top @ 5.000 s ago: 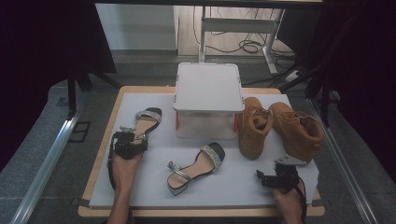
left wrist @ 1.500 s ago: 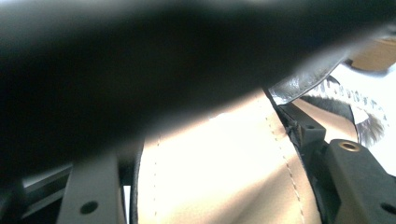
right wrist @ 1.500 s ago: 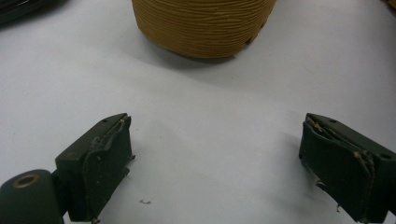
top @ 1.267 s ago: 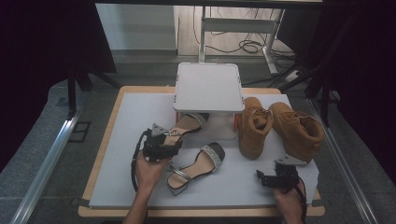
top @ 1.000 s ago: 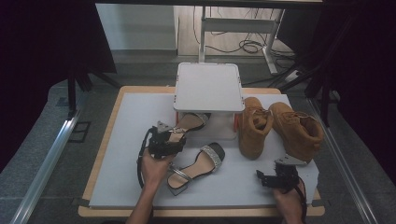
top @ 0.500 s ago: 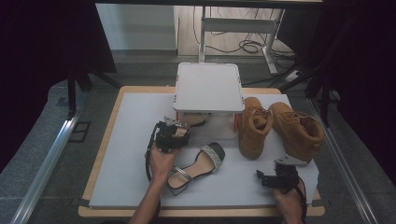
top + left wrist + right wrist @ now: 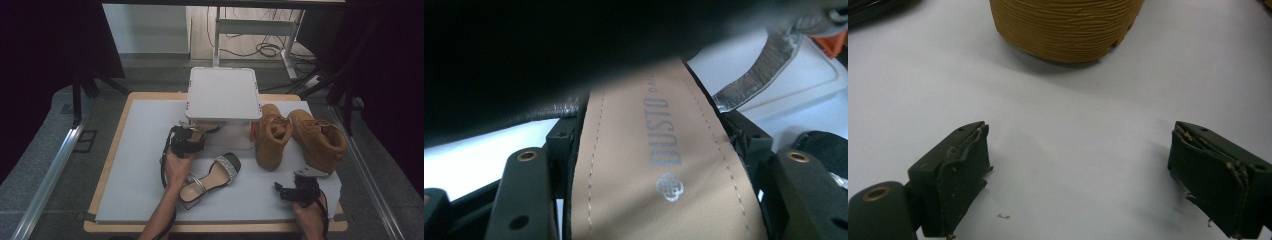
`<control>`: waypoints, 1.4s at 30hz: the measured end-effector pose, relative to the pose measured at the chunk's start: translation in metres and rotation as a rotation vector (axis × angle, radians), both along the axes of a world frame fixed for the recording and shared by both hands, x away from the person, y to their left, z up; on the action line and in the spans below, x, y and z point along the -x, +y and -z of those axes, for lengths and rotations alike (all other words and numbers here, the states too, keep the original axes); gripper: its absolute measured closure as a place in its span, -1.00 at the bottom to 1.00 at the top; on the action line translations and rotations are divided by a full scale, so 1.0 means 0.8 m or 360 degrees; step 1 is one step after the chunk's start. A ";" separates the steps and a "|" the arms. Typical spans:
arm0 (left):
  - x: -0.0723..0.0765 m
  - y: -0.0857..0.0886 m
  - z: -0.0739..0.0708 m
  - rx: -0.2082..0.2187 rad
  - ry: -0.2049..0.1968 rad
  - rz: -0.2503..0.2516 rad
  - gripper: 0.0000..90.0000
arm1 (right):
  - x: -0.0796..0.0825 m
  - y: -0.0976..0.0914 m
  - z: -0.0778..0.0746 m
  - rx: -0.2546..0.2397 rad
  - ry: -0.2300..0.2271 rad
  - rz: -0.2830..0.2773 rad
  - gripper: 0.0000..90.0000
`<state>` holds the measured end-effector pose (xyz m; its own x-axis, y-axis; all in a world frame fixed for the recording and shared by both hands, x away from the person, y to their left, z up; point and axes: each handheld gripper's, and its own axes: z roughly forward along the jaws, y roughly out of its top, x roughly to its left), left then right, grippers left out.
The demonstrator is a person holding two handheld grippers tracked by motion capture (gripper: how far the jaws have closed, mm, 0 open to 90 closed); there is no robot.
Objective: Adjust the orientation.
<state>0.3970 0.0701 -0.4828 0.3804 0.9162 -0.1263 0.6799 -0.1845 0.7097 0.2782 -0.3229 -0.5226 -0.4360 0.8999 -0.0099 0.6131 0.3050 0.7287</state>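
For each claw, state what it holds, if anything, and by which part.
The left claw grips a sandal across its tan insole. The right claw is open above the mat, holding nothing.

Box ahead; open mat leftward

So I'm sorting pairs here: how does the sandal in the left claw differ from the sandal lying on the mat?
The held sandal is clamped between the left claw's jaws at the white box, while the free sandal lies untouched on the mat. The held one's toe end is hidden by the box; the free one shows whole. Both have tan insoles and silvery straps.
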 end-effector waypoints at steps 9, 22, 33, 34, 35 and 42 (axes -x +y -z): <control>-0.016 -0.005 0.007 -0.0024 0.0027 -0.0048 -0.14 | 0.000 0.000 0.000 -0.0001 0.0000 -0.0001 -0.78; -0.029 -0.005 0.019 -0.0037 0.0070 -0.0025 -0.16 | 0.000 0.000 0.000 -0.0004 -0.0002 0.0000 -0.78; -0.024 0.003 0.017 0.0010 0.0078 0.0058 -0.30 | 0.000 0.000 0.000 -0.0002 -0.0002 -0.0001 -0.78; -0.020 0.007 0.016 0.0023 0.0068 0.0069 -0.29 | 0.000 0.000 0.000 -0.0003 -0.0002 -0.0001 -0.78; -0.020 0.007 0.016 0.0023 0.0068 0.0069 -0.29 | 0.000 0.000 0.000 -0.0003 -0.0002 -0.0001 -0.78; 0.000 0.021 0.008 0.0044 0.0021 0.0113 -0.26 | 0.000 0.000 0.000 0.0000 0.0000 -0.0001 -0.78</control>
